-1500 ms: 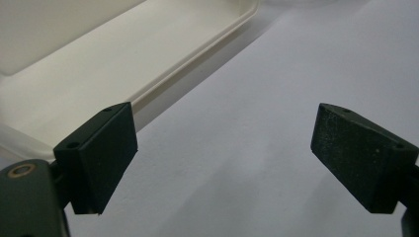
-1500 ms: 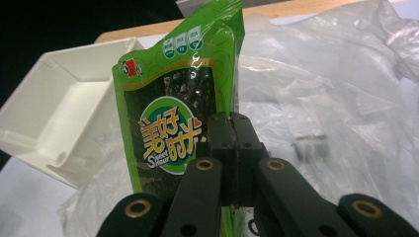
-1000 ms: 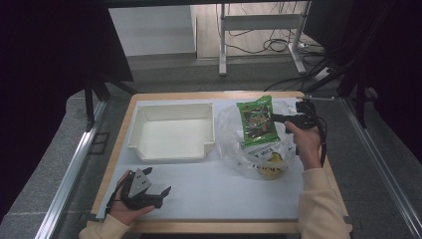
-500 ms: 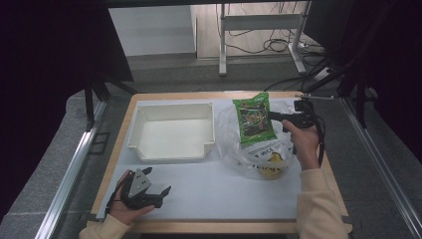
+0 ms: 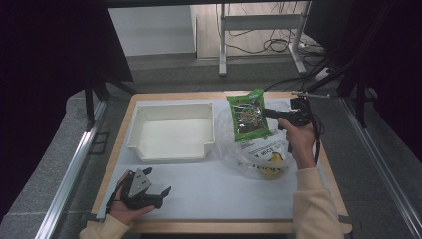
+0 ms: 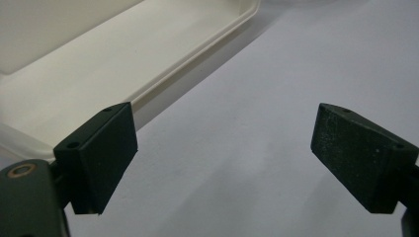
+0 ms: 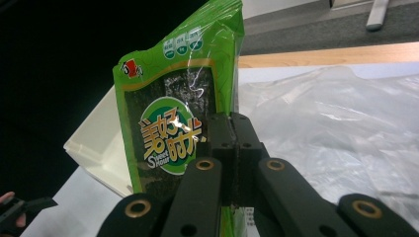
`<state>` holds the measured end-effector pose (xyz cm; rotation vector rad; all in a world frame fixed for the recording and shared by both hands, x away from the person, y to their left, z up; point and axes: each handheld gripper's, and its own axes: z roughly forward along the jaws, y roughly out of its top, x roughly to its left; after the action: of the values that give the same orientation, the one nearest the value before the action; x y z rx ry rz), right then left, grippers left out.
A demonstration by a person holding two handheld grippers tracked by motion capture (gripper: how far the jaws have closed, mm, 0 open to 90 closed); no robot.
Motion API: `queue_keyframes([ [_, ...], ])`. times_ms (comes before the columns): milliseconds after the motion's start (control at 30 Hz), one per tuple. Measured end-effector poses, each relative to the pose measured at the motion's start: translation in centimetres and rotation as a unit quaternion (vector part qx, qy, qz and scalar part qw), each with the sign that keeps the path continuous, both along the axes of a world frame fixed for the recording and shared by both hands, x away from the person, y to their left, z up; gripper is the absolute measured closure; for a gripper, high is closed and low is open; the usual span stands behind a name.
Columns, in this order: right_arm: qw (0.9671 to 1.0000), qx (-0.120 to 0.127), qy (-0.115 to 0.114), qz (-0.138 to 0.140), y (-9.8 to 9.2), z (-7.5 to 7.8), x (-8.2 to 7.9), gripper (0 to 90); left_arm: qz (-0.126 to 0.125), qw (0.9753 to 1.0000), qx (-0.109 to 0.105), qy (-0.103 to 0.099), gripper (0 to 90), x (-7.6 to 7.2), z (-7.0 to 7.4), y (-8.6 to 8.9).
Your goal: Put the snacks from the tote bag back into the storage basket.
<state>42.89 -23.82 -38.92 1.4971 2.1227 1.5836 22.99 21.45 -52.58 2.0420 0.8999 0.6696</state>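
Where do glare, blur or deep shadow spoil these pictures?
Right gripper view: glare streaks on the green packet, black background at left. Left gripper view: the white tray looks soft, its tongs sharper. High view: dark surroundings, table evenly lit.

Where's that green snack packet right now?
In the high view, the green packet hangs pinched in the right gripper, lifted above the clear plastic bag, just right of the white tray.

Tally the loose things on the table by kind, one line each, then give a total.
White bin: 1
Green snack packet, clamped in the right gripper: 1
Clear plastic bag: 1
Yellow packet inside that bag: 1
Total: 4
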Motion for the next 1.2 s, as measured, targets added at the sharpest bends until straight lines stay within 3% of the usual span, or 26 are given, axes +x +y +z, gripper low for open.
queue_keyframes([
  [367,0.9998,0.015,-0.003,0.016,1.3,0.1,0.2,89.7,0.000,1.0000,0.000,0.001,10.5,0.0,0.0,0.0],
  [767,0.9992,0.014,-0.006,0.037,3.2,0.5,0.3,89.7,0.001,1.0000,-0.001,0.001,10.5,0.0,0.0,0.1],
  [1200,0.9990,0.018,-0.005,0.041,4.7,0.3,0.7,89.7,0.000,1.0000,0.003,0.002,10.5,0.0,0.0,0.1],
])
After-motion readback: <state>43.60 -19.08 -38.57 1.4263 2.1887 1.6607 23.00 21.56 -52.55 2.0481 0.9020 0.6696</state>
